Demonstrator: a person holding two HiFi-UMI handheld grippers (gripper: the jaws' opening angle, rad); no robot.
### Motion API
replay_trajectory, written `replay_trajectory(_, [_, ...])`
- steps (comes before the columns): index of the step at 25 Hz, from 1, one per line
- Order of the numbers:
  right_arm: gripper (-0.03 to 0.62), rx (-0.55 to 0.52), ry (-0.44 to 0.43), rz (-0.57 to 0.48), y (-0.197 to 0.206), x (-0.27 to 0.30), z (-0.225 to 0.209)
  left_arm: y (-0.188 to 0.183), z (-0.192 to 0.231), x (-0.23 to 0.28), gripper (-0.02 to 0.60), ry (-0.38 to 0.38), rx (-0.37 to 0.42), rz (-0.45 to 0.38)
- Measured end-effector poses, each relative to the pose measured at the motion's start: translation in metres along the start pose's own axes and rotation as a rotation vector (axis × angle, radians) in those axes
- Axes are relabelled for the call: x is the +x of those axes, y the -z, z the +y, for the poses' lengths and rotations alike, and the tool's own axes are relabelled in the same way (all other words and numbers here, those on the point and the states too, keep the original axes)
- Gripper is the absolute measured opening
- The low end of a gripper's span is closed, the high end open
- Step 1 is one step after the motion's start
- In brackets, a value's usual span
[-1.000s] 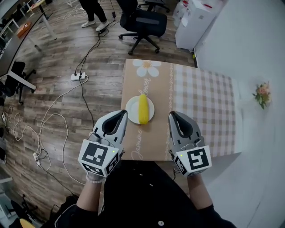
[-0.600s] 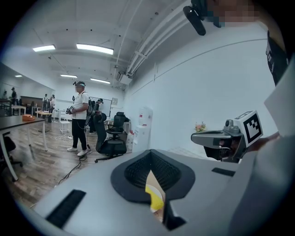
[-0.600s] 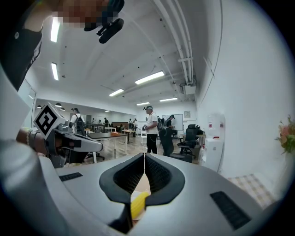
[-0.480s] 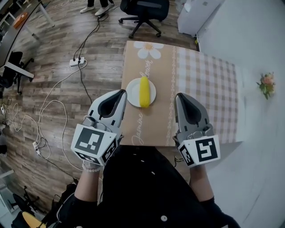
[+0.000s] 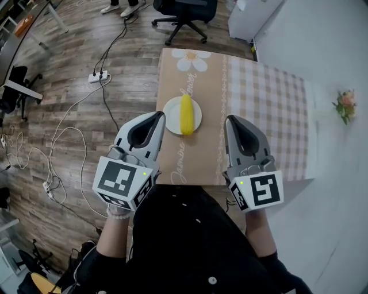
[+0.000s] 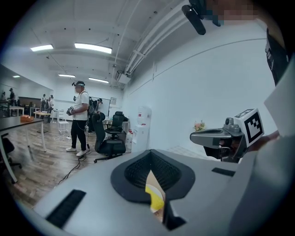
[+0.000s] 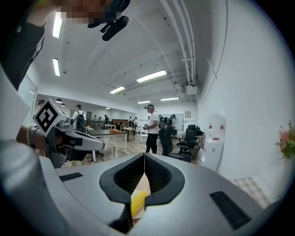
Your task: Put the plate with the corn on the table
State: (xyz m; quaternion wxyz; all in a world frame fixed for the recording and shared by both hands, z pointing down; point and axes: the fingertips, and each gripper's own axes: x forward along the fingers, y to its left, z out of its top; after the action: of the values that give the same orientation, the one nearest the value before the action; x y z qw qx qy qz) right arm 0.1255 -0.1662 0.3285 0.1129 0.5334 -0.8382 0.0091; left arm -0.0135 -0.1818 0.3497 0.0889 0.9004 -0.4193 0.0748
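A white plate (image 5: 171,116) with a yellow corn cob (image 5: 186,113) lying on it rests on the cloth-covered table (image 5: 261,115), near its left edge. My left gripper (image 5: 157,117) hovers just left of the plate, shut and empty. To the right of the plate, with a gap between them, my right gripper (image 5: 232,121) is also shut on nothing. In the left gripper view the jaws (image 6: 150,156) meet, and a sliver of corn (image 6: 156,199) shows below them. The right gripper view has the same closed jaws (image 7: 144,157) with corn (image 7: 138,201) in the slit.
The table's near edge (image 5: 190,182) is by my body. Cables and a power strip (image 5: 96,78) lie on the wood floor at the left. An office chair (image 5: 184,11) stands beyond the table. A person (image 6: 80,117) stands in the room. A flower (image 5: 345,105) sits at the right.
The head view has shifted slightly, so everything sits a little higher in the picture. The grippers and the plate keep their places relative to each other.
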Motion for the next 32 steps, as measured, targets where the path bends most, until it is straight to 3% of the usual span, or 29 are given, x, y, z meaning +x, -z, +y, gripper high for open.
replay_trajectory(32, [0.041, 0.013, -0.006, 0.029, 0.008, 0.012, 0.012, 0.009, 0.003, -0.001, 0.014, 0.015, -0.011, 0.023])
